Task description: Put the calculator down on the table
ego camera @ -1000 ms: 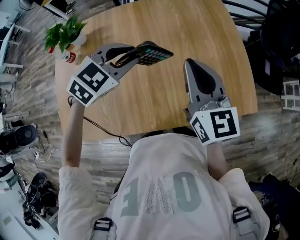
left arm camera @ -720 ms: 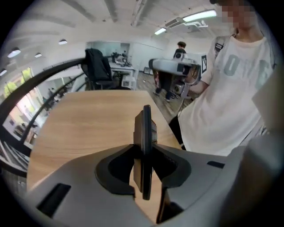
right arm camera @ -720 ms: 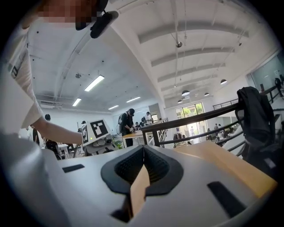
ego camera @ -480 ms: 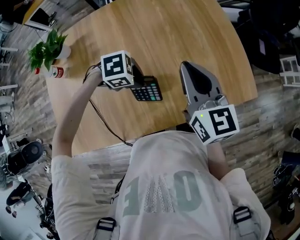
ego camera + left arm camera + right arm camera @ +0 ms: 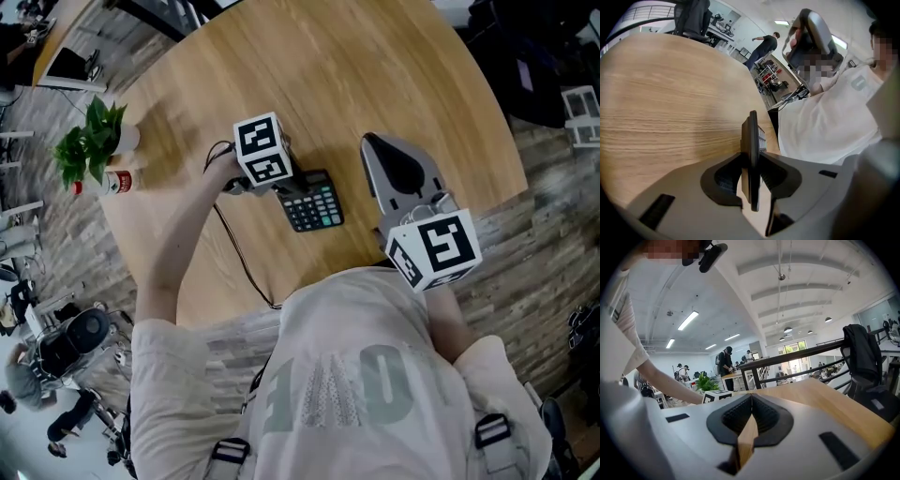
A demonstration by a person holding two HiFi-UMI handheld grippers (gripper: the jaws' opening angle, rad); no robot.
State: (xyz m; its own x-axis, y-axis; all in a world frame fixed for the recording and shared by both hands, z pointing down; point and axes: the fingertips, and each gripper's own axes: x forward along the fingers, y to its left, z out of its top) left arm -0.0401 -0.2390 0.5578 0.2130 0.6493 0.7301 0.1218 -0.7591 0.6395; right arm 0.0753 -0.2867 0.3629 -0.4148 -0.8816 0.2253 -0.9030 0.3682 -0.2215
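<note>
A black calculator (image 5: pixel 317 203) lies keys-up, low at the round wooden table (image 5: pixel 375 75), close to its near edge. I cannot tell whether it touches the wood. My left gripper (image 5: pixel 286 187) is shut on its far left edge, under the marker cube. In the left gripper view the calculator (image 5: pixel 752 140) stands edge-on between the pads of the left gripper (image 5: pixel 752 161), which press on both its faces. My right gripper (image 5: pixel 367 141) hovers to the right of the calculator, apart from it. The right gripper (image 5: pixel 751 397) has its jaws shut with nothing between them.
A small potted plant (image 5: pixel 89 145) and a red-and-white can (image 5: pixel 111 183) stand at the table's left rim. A black cable (image 5: pixel 239 262) runs off the near edge by my left arm. The table edge is just behind the calculator, near my body. People and desks fill the background.
My left gripper has come down and toward me with the calculator, turning from raised over the table to pointing down at the surface. The right gripper has sunk slightly.
</note>
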